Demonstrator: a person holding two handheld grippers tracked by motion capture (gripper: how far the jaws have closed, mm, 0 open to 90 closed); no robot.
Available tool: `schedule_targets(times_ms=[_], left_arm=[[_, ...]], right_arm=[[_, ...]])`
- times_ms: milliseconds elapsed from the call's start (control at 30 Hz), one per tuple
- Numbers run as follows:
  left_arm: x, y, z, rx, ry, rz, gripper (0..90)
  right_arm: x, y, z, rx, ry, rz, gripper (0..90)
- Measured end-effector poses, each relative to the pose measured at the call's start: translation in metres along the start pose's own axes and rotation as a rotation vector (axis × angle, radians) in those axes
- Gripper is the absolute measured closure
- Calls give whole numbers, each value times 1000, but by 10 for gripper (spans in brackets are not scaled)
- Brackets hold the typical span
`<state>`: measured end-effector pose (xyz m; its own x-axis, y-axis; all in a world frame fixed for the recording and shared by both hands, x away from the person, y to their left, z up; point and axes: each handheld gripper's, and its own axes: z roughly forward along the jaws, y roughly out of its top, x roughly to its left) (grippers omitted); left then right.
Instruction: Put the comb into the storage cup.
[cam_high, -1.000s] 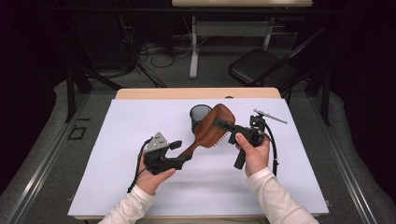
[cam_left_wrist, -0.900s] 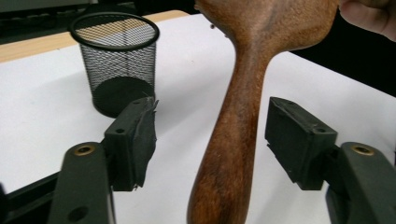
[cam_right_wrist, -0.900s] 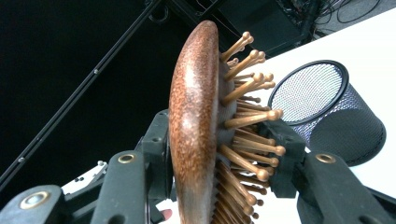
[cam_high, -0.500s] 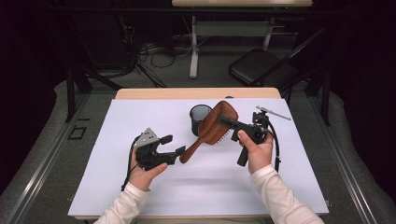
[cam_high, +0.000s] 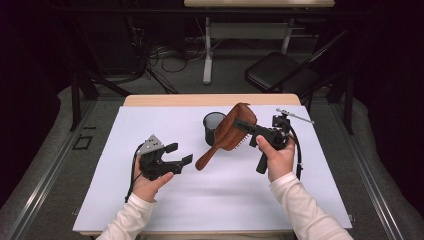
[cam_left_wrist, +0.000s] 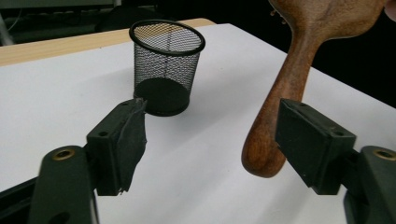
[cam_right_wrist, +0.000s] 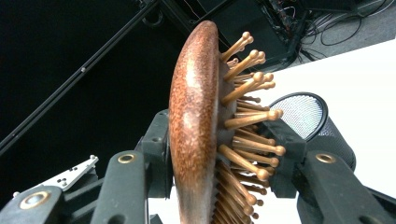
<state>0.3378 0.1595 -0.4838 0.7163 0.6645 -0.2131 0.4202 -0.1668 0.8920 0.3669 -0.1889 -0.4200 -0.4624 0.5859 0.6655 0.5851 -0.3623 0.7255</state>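
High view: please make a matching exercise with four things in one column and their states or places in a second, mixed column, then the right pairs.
1. brown wooden paddle hairbrush
2. black wire-mesh cup
3. left gripper
4. right gripper

A. stands upright on the white table cover
B. fingers apart, nothing between them
C. held in the air, handle pointing down-left
D. clamped on the brush head

Pairs: 1-C, 2-A, 3-B, 4-D

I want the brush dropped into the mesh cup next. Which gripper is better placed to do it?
The right gripper. It is shut on the brush head, right beside the cup. The left gripper has just been opening, with nothing between its jaws; the handle hangs beside it.
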Motion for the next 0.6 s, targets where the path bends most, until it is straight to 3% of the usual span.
schedule_targets(times_ms=[233, 400, 600], left_arm=[[3, 0, -1, -3, 14, -5, 232], [8, -1, -4, 4, 4, -7, 159], [11, -1, -5, -2, 4, -17, 158]], right_arm=[[3, 10, -1, -3, -8, -23, 517], [6, 17, 0, -7, -27, -44, 517], [10, 26, 0, -8, -46, -67, 517]])
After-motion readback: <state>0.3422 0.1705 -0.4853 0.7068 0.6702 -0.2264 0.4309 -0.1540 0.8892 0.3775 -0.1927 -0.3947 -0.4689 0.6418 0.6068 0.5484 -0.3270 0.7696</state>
